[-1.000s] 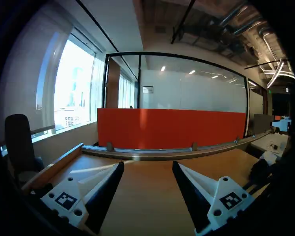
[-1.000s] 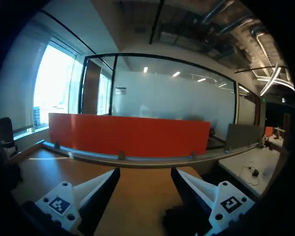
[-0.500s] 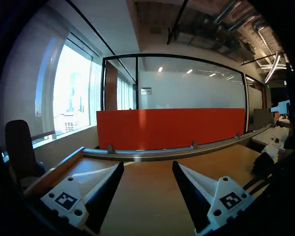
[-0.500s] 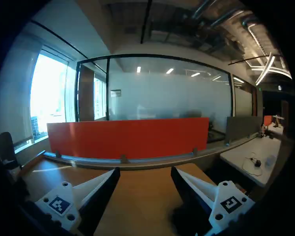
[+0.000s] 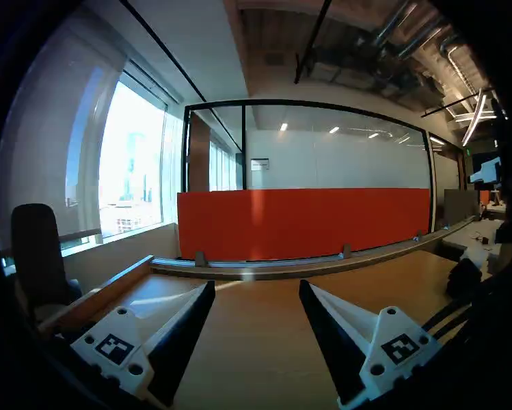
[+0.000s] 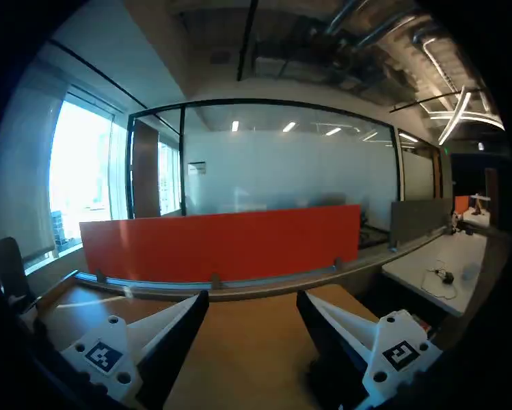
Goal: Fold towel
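Widely parted: left tool [image 5: 256,284], right tool [image 6: 252,294]

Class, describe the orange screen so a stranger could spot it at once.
Find the wooden desk before the glass wall. Along its far edge stands a long orange screen. Bright colour sets it apart from the grey screen beside it.

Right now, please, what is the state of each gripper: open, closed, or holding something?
Left gripper: open, holding nothing.
Right gripper: open, holding nothing.
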